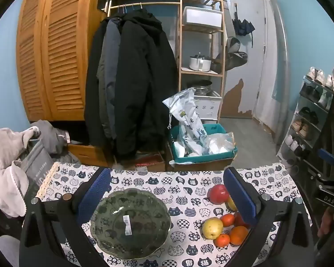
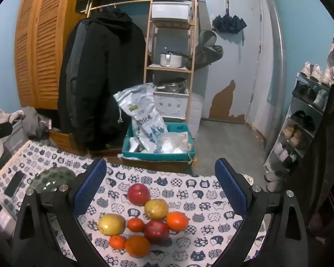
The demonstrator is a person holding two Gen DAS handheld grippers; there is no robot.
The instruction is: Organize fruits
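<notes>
A green glass plate (image 1: 113,204) lies empty on the cat-print tablecloth (image 1: 184,178), between the fingers of my open left gripper (image 1: 167,191). To its right is a pile of fruit: a red apple (image 1: 219,193), a yellow apple (image 1: 212,227), tangerines (image 1: 227,219) and an orange (image 1: 239,234). In the right wrist view, my open right gripper (image 2: 160,191) hovers over the same pile: red apples (image 2: 138,194) (image 2: 156,230), yellow apples (image 2: 156,208) (image 2: 111,224), oranges (image 2: 177,221) (image 2: 137,245) and tangerines (image 2: 135,224). The plate (image 2: 52,179) shows at the left.
A dark phone (image 2: 14,183) lies on the cloth's far left. Grey clothes (image 1: 9,155) are heaped left of the table. Beyond the far edge stand a teal crate with bags (image 1: 202,144), hanging coats (image 1: 131,77), a wooden shelf (image 1: 201,44) and a shoe rack (image 1: 309,115).
</notes>
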